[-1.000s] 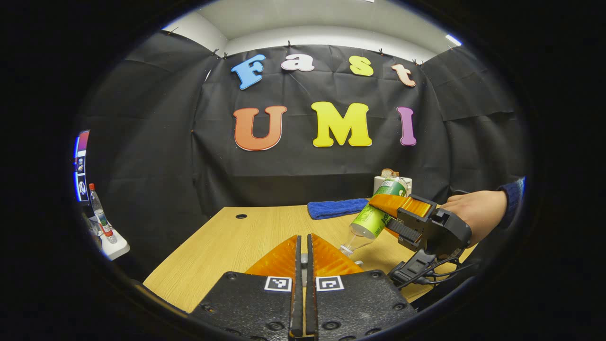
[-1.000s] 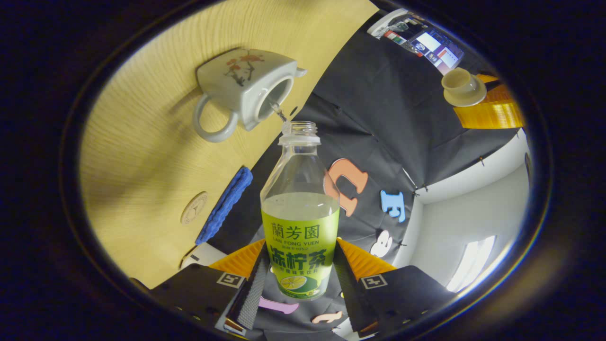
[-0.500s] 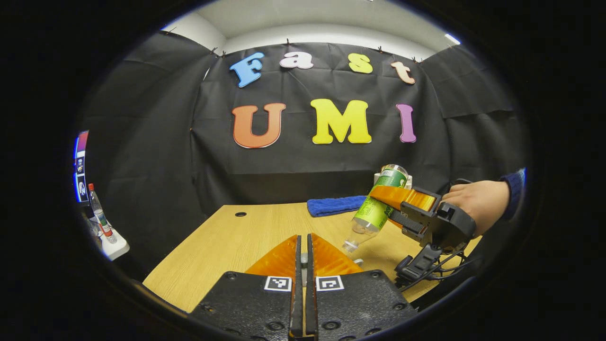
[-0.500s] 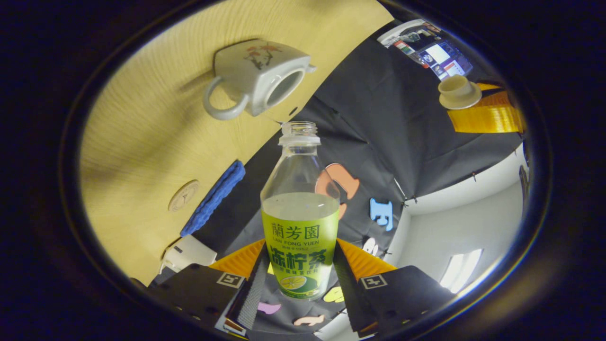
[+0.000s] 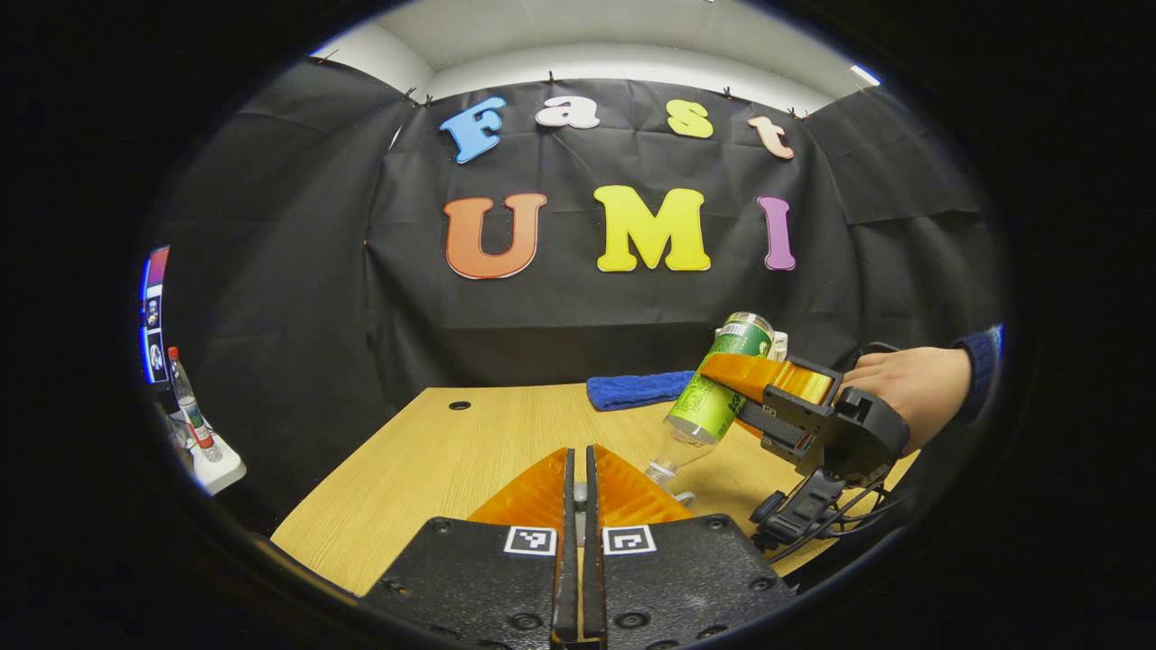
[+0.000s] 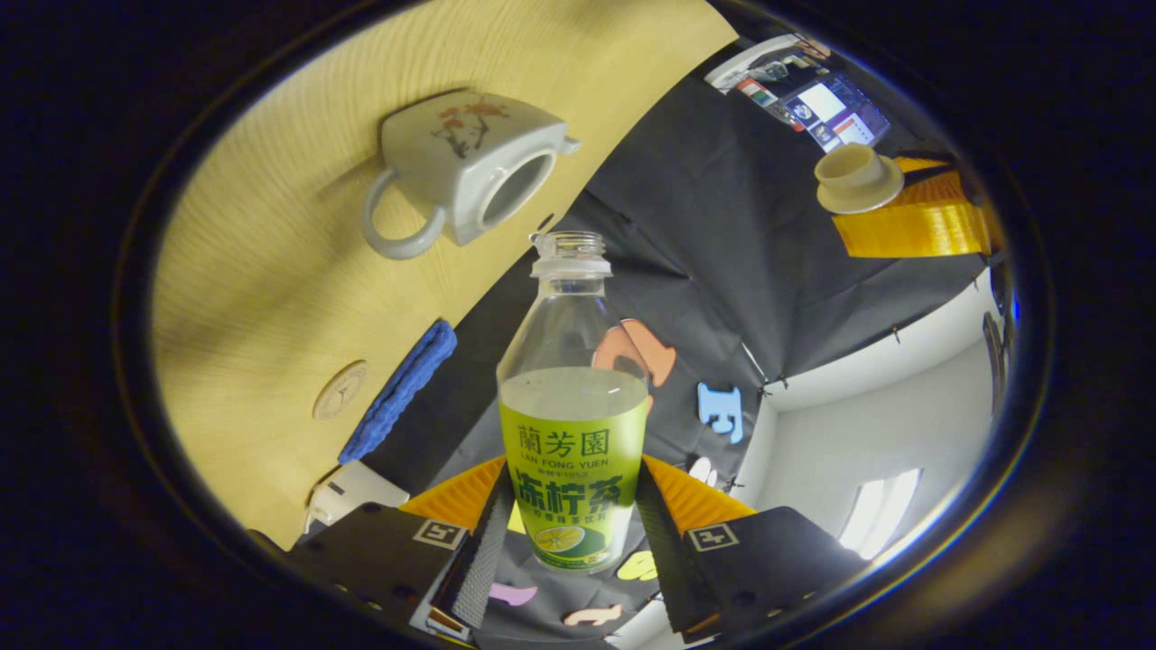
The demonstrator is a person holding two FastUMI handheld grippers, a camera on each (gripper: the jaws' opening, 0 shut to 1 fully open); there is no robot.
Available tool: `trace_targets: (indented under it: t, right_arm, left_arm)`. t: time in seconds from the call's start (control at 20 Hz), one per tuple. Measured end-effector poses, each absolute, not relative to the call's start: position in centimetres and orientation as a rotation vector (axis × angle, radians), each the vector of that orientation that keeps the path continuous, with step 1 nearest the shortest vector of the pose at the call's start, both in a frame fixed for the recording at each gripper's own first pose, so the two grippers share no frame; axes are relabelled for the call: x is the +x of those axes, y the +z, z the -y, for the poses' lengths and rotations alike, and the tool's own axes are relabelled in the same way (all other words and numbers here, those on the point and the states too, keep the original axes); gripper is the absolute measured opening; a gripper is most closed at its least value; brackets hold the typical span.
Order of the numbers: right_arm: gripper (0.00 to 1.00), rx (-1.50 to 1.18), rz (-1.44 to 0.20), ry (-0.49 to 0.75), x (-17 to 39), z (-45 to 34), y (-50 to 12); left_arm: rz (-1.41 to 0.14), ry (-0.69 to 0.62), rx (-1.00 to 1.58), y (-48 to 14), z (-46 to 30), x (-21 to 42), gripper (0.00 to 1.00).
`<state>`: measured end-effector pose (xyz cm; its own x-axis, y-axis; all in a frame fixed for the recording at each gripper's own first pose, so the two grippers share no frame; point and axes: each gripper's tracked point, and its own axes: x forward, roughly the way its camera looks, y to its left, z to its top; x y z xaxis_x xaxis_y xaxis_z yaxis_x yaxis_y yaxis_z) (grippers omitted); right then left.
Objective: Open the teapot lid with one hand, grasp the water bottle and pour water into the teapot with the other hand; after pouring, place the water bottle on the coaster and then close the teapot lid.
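Blue cloth [image 5: 638,390] at wooden table's [image 5: 433,460] far edge; white box [image 6: 348,492] beside.

A recording booth: black cloth walls [image 5: 271,271], bare wooden table [image 5: 452,451], monitor [image 5: 155,311] at the side.

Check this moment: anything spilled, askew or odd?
No spill visible on the table. The water bottle is tipped, mouth toward the open teapot, as pouring needs. The lid sits in the left tool.
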<state>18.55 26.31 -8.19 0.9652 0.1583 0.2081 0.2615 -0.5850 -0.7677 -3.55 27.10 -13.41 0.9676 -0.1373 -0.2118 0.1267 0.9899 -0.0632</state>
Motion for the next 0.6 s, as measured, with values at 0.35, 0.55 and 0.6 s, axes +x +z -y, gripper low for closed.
trace_targets:
  t: [0.35, 0.55, 0.6]
  right_arm:
    - [0.74, -1.638, 0.041, -0.064, 20.7, -19.9, -10.1]
    - [0.74, -1.335, -0.081, -0.060, 21.9, -16.7, -10.5]
    - [0.77, -1.289, -0.098, -0.062, 22.3, -16.0, -10.6]
  left_arm:
    - [-0.213, -0.138, -0.076, -13.4, -27.0, -3.4, 0.05]
    - [-0.231, -0.132, -0.097, -14.0, -27.0, -3.1, 0.05]
    - [-0.238, -0.129, -0.099, -14.3, -27.0, -3.1, 0.05]
